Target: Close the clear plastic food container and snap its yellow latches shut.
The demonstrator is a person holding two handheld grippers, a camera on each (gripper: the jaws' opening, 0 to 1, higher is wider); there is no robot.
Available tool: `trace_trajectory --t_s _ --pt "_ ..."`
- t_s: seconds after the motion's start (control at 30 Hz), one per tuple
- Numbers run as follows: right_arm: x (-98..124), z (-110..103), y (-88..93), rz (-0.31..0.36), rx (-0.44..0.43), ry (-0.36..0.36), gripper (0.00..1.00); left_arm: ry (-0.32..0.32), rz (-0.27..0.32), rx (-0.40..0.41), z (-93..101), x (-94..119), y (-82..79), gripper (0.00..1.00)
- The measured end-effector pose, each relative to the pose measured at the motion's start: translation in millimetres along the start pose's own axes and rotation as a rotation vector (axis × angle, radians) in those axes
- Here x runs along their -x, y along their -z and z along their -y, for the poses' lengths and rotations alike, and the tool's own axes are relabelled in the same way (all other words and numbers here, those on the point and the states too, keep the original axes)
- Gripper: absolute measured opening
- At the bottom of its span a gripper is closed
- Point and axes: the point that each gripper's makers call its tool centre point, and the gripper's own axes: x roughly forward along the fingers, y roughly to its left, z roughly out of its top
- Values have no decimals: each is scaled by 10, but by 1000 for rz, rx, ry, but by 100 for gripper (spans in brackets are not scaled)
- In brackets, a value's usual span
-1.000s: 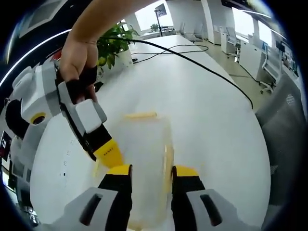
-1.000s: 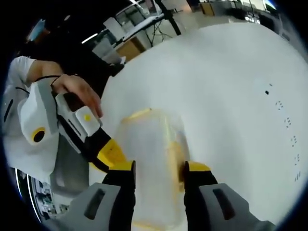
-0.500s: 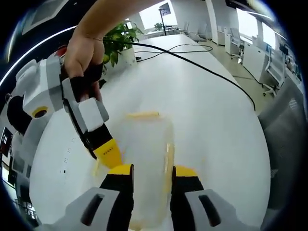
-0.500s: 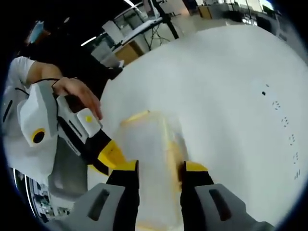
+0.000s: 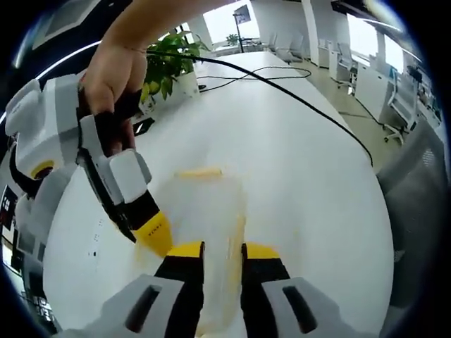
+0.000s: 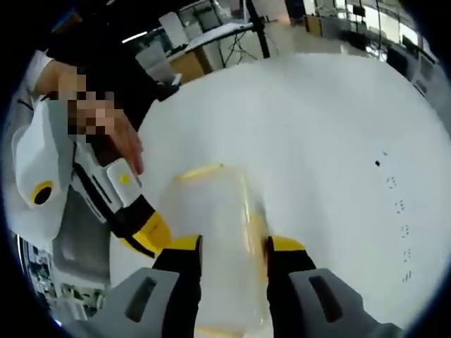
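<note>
The clear plastic container (image 5: 204,204) lies on the white table (image 5: 310,176), its lid on, with a yellow latch (image 5: 199,172) on its far end and another along its side. My left gripper (image 5: 223,251) has its jaws drawn close together on the container's near part, the side latch between them. My right gripper (image 6: 235,243) also stands with its jaws on the container (image 6: 215,208), the side latch (image 6: 252,225) against its right finger. Each gripper shows at the left of the other's view, touching the container's edge: right gripper (image 5: 151,232), left gripper (image 6: 148,232).
A person's hand (image 5: 116,77) holds the right gripper. A potted plant (image 5: 169,63) and a black cable (image 5: 296,95) lie at the table's far end. Office chairs and desks (image 5: 394,91) stand beyond the right edge. Small black marks (image 6: 398,208) dot the table.
My left gripper's jaws have drawn closer together on the container. The right gripper's jaws have narrowed slightly. The container has stayed in place.
</note>
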Motion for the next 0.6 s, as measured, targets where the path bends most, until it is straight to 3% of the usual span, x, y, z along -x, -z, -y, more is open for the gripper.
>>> trace_trajectory --t_s 0.1,0.27,0.4,0.6 --pt "-4 15 7 16 -56 -23 33 -7 1 -32 15 1 4 12" --pt "-7 101 2 28 -75 -37 34 -19 1 -79 22 11 6 14" --pt "-35 56 22 21 -110 -65 34 -14 1 -49 13 -5 18 21" --pt "-51 69 18 28 -130 -58 33 -14 -4 -27 14 2 30 21"
